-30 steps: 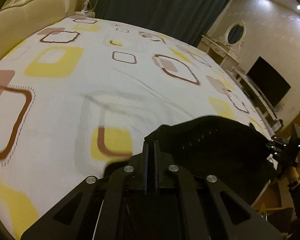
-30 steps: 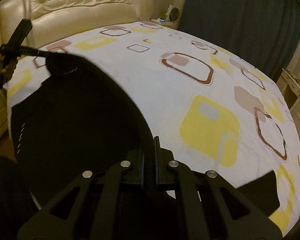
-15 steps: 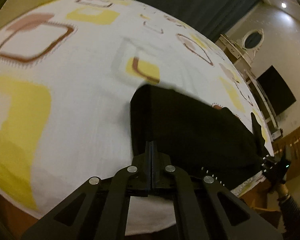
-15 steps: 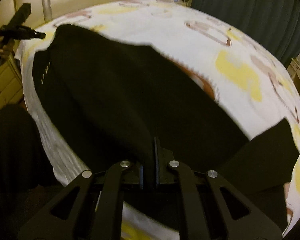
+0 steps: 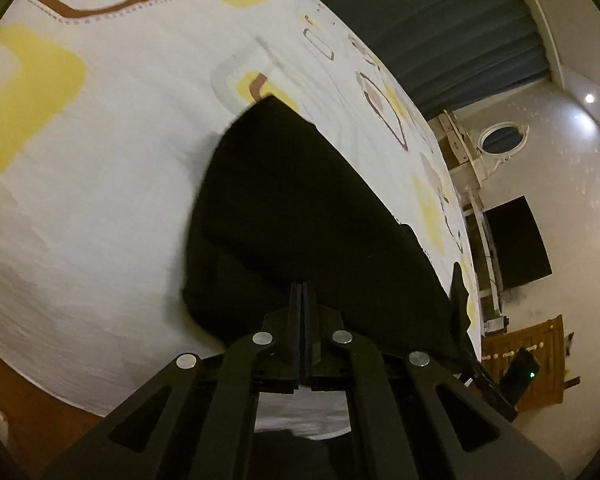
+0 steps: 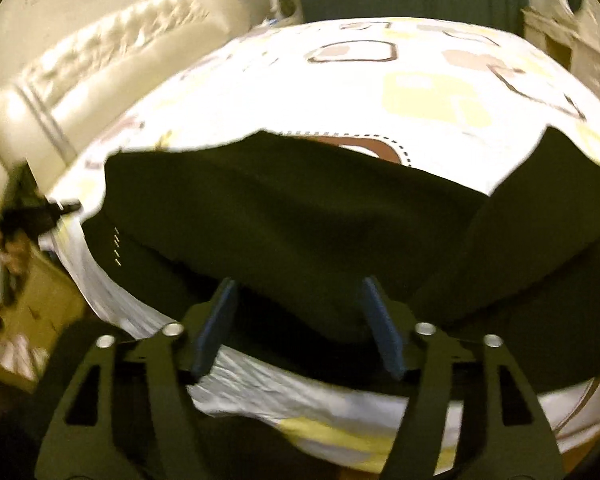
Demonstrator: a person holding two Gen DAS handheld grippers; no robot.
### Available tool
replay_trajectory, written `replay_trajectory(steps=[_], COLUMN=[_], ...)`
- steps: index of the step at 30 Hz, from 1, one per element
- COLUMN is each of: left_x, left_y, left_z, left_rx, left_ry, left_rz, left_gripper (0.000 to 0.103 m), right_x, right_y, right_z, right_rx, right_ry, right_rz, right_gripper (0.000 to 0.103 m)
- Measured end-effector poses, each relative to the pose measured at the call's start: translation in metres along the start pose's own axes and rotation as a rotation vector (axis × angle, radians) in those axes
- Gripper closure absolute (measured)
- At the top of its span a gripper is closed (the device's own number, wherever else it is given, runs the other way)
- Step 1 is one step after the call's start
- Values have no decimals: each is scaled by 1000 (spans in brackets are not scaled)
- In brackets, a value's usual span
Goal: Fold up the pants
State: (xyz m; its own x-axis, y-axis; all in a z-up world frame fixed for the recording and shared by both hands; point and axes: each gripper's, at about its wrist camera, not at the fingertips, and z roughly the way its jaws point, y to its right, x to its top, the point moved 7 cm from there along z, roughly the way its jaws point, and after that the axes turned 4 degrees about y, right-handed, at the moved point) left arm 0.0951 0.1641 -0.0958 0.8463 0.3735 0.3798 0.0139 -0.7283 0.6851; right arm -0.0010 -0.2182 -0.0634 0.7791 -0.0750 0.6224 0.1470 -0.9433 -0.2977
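The black pants [image 5: 300, 216] lie on the bed near its front edge, folded over on themselves. My left gripper [image 5: 302, 292] is shut, its tips at the near edge of the pants; whether cloth is pinched between them is hidden. In the right wrist view the pants [image 6: 300, 224] spread across the bed edge, with a second layer or leg [image 6: 540, 216] at the right. My right gripper [image 6: 300, 300] is open, its blue pads [image 6: 220, 312] on either side of the near fold, holding nothing.
The bed sheet [image 5: 100, 160] is white with yellow and brown squares. A padded headboard [image 6: 100, 68] is at the left. Dark curtains [image 5: 440, 20], a dresser with an oval mirror [image 5: 500, 140] and a TV [image 5: 516, 244] stand beyond the bed.
Both grippers swung down and back to the bed's front edge, laying the pants onto the sheet. The right gripper opened and let go of the cloth; the left stayed shut.
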Motion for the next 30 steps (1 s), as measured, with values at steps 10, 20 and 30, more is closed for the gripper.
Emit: replay_trajectory(steps=[10,20,30], left_x=[-4,3,5], left_y=[-26,-47,-39], left_z=[23,28,23], left_rx=[45,-58,-28], left_ry=[29,86,150], left_rz=[-129,-269,-273], left_gripper=[102,65,46], right_x=[-25,-39,-40], right_y=[22,11,7], right_z=[1,18,23], right_rx=[124,165,174], right_ry=[-28,-68,-70], right_rz=[323,388,385], right_gripper=[33,33,32])
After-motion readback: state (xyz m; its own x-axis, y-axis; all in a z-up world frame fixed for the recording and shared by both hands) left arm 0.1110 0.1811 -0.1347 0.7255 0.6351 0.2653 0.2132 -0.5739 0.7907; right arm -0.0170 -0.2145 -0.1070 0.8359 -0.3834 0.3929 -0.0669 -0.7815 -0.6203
